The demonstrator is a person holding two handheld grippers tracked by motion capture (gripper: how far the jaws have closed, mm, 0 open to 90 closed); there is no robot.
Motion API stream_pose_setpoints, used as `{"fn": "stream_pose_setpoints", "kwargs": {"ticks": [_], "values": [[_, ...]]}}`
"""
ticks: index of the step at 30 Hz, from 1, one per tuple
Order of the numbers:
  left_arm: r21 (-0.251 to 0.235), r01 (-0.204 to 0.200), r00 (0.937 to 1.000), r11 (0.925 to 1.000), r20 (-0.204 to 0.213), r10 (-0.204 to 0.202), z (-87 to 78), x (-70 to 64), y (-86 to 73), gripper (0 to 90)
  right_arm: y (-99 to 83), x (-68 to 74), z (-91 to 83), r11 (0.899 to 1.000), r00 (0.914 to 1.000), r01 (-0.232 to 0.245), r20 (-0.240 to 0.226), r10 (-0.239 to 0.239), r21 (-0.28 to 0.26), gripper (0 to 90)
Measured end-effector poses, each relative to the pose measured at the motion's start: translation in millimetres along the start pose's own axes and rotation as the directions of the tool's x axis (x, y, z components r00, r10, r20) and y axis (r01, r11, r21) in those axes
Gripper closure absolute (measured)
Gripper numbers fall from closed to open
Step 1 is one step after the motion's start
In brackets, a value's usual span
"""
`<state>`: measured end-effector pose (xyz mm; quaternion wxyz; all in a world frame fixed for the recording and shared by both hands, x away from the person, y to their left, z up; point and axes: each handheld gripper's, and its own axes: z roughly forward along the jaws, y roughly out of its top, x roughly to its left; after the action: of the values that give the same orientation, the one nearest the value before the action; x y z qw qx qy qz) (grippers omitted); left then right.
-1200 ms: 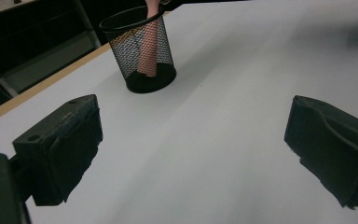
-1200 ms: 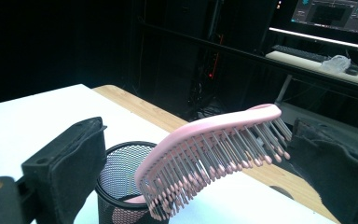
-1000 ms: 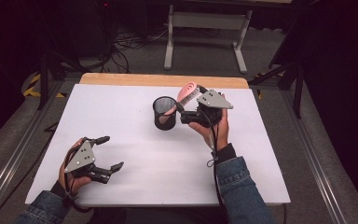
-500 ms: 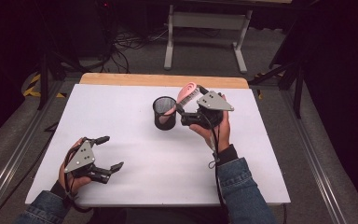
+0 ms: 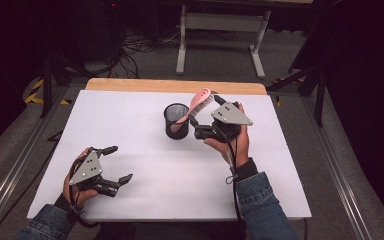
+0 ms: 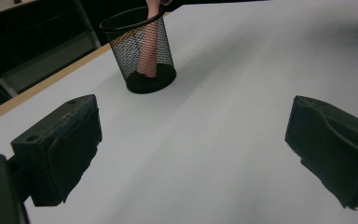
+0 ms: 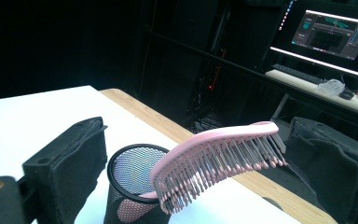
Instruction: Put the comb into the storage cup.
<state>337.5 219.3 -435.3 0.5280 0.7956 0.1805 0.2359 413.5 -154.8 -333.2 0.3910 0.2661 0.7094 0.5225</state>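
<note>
The pink hairbrush [image 5: 196,103] stood handle-down in the mesh cup [image 5: 176,121], with the right gripper [image 7: 200,172] gaping just beside the cup, and the left gripper [image 5: 116,164] gaping well apart from it.

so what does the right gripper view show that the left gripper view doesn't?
Right gripper view alone: the pink hairbrush's bristled head sticking out over the cup rim between the right hand-held gripper's open jaws, plus a lit monitor behind. Left gripper view alone: the cup's base on the white table, ahead of the left hand-held gripper's open, empty jaws. Both: the black mesh cup with the brush handle inside.
</note>
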Motion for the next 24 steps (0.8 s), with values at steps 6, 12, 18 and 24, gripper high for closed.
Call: {"fn": "stream_pose_setpoints", "kwargs": {"ticks": [6,12,18,24], "values": [[0.003,-0.001,1.0,1.0,-0.004,0.001,1.0,-0.5,-0.2,4.4,-1.9,2.4,-5.5,1.0,1.0,0.003,-0.007,-0.003,-0.011,6.1],[0.002,-0.001,1.0,1.0,-0.002,0.001,0.9,-0.6,-0.3,4.4,-4.3,4.6,-10.4,1.0,1.0,0.005,0.003,-0.005,-0.024,6.4],[0.003,-0.001,1.0,1.0,0.0,0.001,0.9,-0.4,-0.5,4.4,-6.5,4.9,-12.3,1.0,0.9999,-0.006,-0.013,0.006,-0.021,6.4],[0.005,-0.002,1.0,1.0,0.006,0.002,1.3,-0.4,-0.8,4.3,-8.2,7.0,-17.2,0.999,0.9998,-0.009,-0.016,0.008,-0.033,6.4]]}}
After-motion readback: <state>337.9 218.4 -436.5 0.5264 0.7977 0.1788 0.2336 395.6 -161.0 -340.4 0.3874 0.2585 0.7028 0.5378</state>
